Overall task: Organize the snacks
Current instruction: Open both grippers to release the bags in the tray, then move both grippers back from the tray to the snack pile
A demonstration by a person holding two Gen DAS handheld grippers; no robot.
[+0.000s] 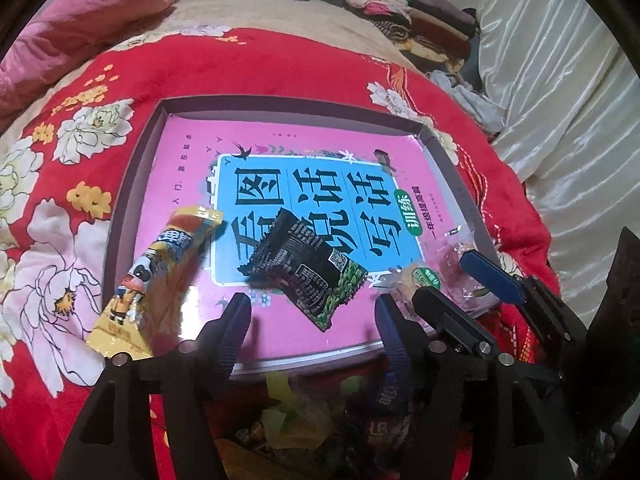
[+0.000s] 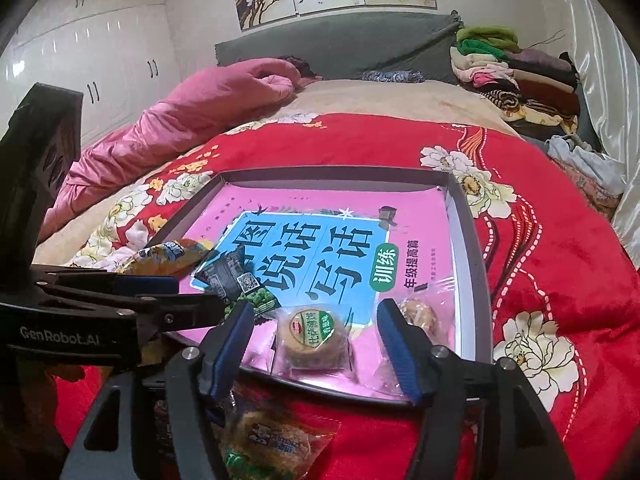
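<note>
Left wrist view: the left gripper (image 1: 310, 312) hangs over the near edge of a shallow grey tray (image 1: 132, 184) lined with a pink book (image 1: 192, 152), jaws apart and holding nothing. Just ahead lies a black snack packet (image 1: 304, 264); a yellow snack packet (image 1: 160, 276) leans over the tray's left wall. The tray sits on a red floral blanket (image 1: 280, 68).

Right wrist view: the right gripper (image 2: 314, 330) stands with jaws parted on either side of a round wrapped biscuit (image 2: 314, 338), pads not touching it. A wrapped cake (image 2: 420, 314) lies just beside the right finger.
</note>
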